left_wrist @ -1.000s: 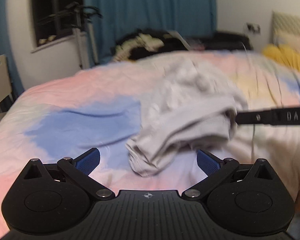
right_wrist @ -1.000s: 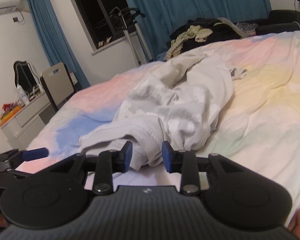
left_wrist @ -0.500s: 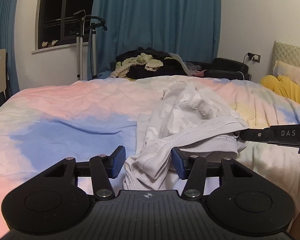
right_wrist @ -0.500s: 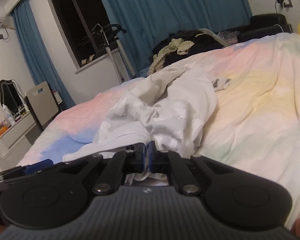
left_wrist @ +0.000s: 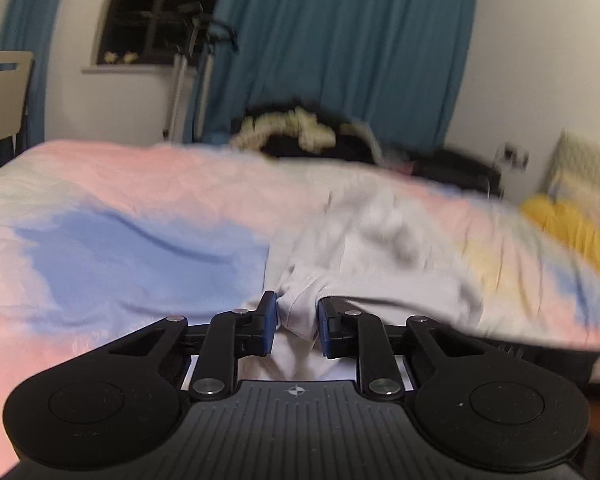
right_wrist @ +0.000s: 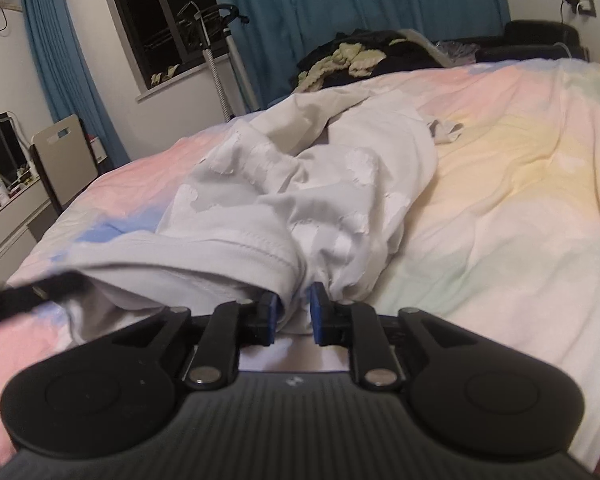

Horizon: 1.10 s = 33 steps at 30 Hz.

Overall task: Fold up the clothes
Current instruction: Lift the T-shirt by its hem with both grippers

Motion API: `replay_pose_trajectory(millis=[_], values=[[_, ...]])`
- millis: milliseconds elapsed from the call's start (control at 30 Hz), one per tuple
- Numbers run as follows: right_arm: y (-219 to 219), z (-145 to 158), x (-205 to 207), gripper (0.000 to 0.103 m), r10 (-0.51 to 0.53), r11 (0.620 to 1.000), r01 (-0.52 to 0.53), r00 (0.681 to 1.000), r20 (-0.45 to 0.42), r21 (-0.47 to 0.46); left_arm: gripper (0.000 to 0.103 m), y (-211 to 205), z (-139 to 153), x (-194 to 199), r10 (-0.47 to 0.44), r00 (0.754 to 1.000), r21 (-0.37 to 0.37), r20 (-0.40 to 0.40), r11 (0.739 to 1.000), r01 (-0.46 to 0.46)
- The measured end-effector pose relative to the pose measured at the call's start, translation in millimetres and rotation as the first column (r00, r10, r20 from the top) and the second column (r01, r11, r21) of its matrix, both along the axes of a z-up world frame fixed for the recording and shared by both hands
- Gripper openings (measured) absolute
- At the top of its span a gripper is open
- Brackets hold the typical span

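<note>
Left gripper [left_wrist: 298, 326] closing on a bunched hem of the white garment [left_wrist: 384, 248]. Right gripper [right_wrist: 294, 314] — jaws easing apart, hem fold between the pads. Garment lies crumpled mid-bed on the pastel bedspread [right_wrist: 520, 184] — teal curtain [left_wrist: 340, 40] behind.

Left gripper [left_wrist: 298, 326] jaws closing on bunched hem of white garment [left_wrist: 380, 248], pastel bedspread [left_wrist: 140, 216] beneath, frame motion-blurred
</note>
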State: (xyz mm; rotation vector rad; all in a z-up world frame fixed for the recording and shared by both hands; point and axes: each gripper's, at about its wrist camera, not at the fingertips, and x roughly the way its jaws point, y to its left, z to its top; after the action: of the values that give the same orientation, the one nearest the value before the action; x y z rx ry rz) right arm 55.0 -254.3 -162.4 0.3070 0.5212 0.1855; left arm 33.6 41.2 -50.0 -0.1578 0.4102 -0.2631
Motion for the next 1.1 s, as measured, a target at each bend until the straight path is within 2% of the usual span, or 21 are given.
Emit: replay_pose_trajectory(millis=[67,233,333,467,533,567,600,633,667,800,933,1100], values=[[-3,3,-4,0.021,-0.027,1.0,0.027,0.999,0.035,0.004,0.024,6,13,-13,0.016,0.996,-0.063,0.09,0.998,-0.01],[-7,12,-17,0.025,-0.095,0.995,0.097,0.99,0.102,-0.01,0.024,13,30,-36,0.078,0.971,-0.153,0.225,0.987,-0.044],[-6,3,-9,0.025,-0.066,0.998,0.066,0.998,0.023,-0.001,0.024,18,34,-38,0.098,0.967,-0.198,0.237,0.979,-0.051],[-3,-12,2,0.024,-0.024,0.999,0.026,0.997,-0.073,0.032,0.026,17,28,-29,0.107,0.983,-0.2,0.149,0.977,-0.076],[-2,-9,0,0.011,-0.023,0.999,0.024,0.999,-0.042,0.027,0.032,12,25,-25,0.088,0.991,-0.179,0.104,0.981,-0.069],[-3,-3,-4,0.01,-0.03,0.999,0.03,1.0,-0.004,0.03,0.047,9,25,-25,0.078,0.992,-0.162,0.095,0.985,-0.062],[-4,3,-8,0.009,-0.038,0.999,0.036,0.999,0.035,0.034,0.058,5,25,-24,0.068,0.994,-0.144,0.087,0.988,-0.055],[-6,9,-12,0.007,-0.045,0.998,0.042,0.996,0.075,0.038,0.074,6,26,-27,0.056,0.994,-0.124,0.097,0.991,-0.044],[-7,16,-16,0.006,-0.046,0.998,0.042,0.992,0.12,0.043,0.077,1,28,-29,0.033,0.992,-0.101,0.119,0.995,-0.021],[-8,36,-24,0.005,0.004,0.998,-0.017,0.977,0.211,0.057,0.077,-20,28,-36,-0.087,0.98,0.008,0.177,0.996,0.087],[-4,48,-28,0.004,0.071,0.994,-0.089,0.965,0.252,0.062,0.077,-43,18,-35,-0.18,0.969,0.1,0.172,0.981,0.165],[-2,56,-38,0.004,0.128,0.981,-0.164,0.949,0.289,0.106,0.076,-58,2,-22,-0.174,0.973,0.166,0.15,0.975,0.149]])
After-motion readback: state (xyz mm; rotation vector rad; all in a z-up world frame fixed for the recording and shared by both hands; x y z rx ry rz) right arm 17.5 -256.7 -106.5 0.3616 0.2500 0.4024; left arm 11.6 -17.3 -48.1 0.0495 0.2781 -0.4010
